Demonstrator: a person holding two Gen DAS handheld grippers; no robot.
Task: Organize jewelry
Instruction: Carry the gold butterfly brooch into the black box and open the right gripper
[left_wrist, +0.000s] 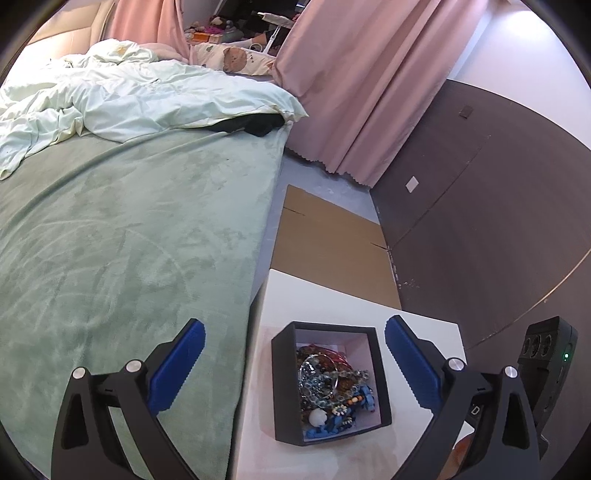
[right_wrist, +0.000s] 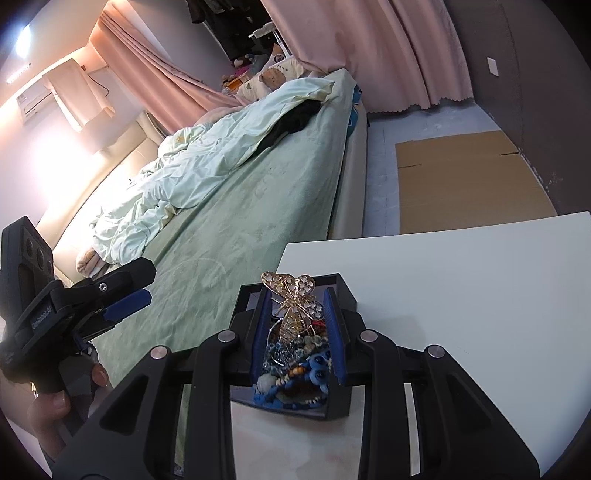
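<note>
My left tool (left_wrist: 295, 363) is spread wide with nothing between its blue ribbed pads (left_wrist: 177, 369), hanging above the near edge of the white tabletop (left_wrist: 417, 325). Between and beyond its fingers sits the small square black box with a pale lining (left_wrist: 284, 387), resting on the tabletop close to the edge that faces the bed. The box is heaped with a tangle of jewelry (left_wrist: 332, 384): clear and blue beads, reddish strands, a white round piece and blue bits toward the near corner.

My right tool (right_wrist: 295, 317) is clenched on a gold butterfly-shaped hair clip with openwork wings (right_wrist: 295, 299), its pads pressing the clip's sides. The clip stands upright with its wings above the fingertips, raised over the same box (right_wrist: 347, 291) and the bead pile (right_wrist: 291, 373).

In the right wrist view the left tool (right_wrist: 125, 291) shows off to the left over the bed, gripped by my hand (right_wrist: 48, 410).

The bed carries a green plush cover (left_wrist: 122, 236) and a rumpled pale duvet (left_wrist: 110, 99). A flat sheet of brown cardboard (left_wrist: 328, 236) lies on the floor beyond the tabletop, beside the dark wall, with pink curtains (left_wrist: 369, 81) behind.
</note>
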